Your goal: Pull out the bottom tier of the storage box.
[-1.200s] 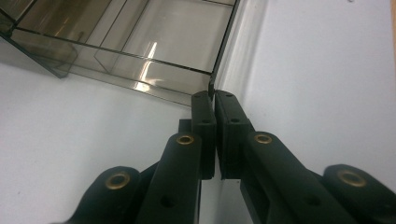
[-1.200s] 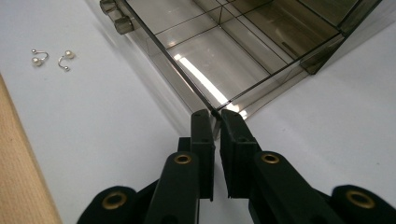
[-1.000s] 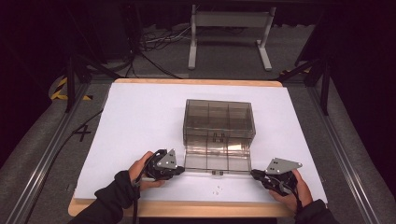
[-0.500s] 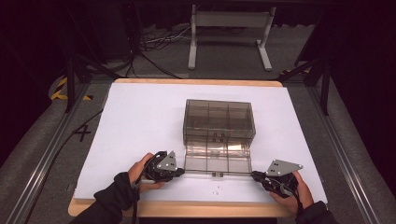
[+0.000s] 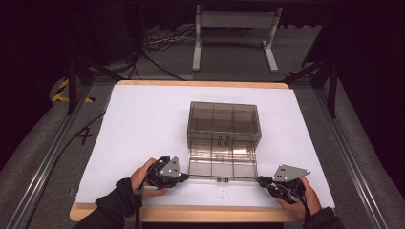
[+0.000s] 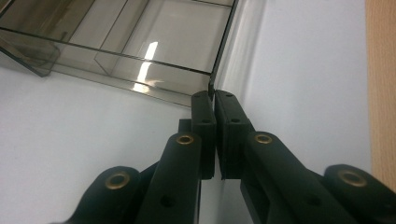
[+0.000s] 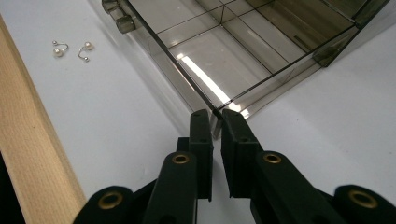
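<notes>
A smoky clear compartment box [image 5: 223, 124] stands mid-table with its lid [image 5: 222, 164] folded flat toward me. My left gripper [image 5: 185, 176] is at the lid's near left corner. In the left gripper view its jaws [image 6: 212, 95] are shut on the thin rim of the lid [image 6: 140, 46]. My right gripper [image 5: 260, 180] is at the lid's near right corner. In the right gripper view its jaws [image 7: 215, 114] are nearly together, with the corner of the lid [image 7: 219, 60] pinched between the tips.
Two small pearl earrings [image 7: 58, 49] lie on the white table cover [image 5: 143, 124] just in front of the lid, near its latch [image 7: 116, 18]. The wooden table edge [image 7: 28, 140] runs close behind both hands. Dark floor, rails and a stand surround the table.
</notes>
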The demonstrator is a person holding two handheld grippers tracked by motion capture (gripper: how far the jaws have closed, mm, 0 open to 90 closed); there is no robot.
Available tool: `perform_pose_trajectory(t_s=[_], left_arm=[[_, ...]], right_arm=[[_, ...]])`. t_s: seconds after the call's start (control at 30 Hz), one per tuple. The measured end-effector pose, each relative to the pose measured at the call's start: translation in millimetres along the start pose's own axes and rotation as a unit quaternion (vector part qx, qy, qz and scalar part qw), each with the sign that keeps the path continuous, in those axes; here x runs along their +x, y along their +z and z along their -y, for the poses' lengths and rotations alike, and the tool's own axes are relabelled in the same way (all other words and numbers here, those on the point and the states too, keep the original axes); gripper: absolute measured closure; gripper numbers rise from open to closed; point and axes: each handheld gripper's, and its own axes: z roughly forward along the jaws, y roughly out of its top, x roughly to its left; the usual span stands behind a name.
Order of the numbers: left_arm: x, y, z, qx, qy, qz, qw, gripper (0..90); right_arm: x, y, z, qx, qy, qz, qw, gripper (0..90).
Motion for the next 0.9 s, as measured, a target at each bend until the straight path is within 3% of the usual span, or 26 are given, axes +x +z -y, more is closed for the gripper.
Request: perform_pose_trajectory(t_s=[0.33,0.4,0.47,0.63,0.77,0.87,0.9], left_arm=[[-0.5,-0.8,2.1,-0.008,-0.006,0.0,0.9999,87.0],[-2.5,-3.5,4.2,-0.011,-0.009,-0.009,0.9999,86.4],[-3.5,-9.9,6.1,-0.028,-0.012,-0.021,0.9993,85.2],[-7.1,-31.3,21.2,-0.083,-0.047,-0.053,0.9941,81.4],[-11.4,-39.0,34.2,-0.109,-0.067,-0.06,0.99,76.6],[-12.3,-40.3,39.9,-0.111,-0.068,-0.066,0.9893,68.7],[-11.5,-40.7,43.0,-0.113,-0.07,-0.066,0.9889,66.7]], right_arm=[[1.2,-0.2,-0.7,0.002,-0.003,-0.004,1.0,78.8],[1.4,-0.7,-0.9,0.005,-0.004,-0.003,1.0,78.4],[-0.1,-4.0,-1.3,-0.002,-0.001,0.001,1.0,78.0],[-1.5,-18.1,-5.0,-0.051,0.022,-0.006,0.9984,81.8],[9.2,-17.3,-11.9,-0.064,0.007,-0.024,0.9976,84.5],[15.8,-12.6,-16.1,-0.066,-0.002,-0.035,0.9972,85.0],[23.8,-4.3,-21.9,-0.066,-0.013,-0.05,0.9965,84.5]])
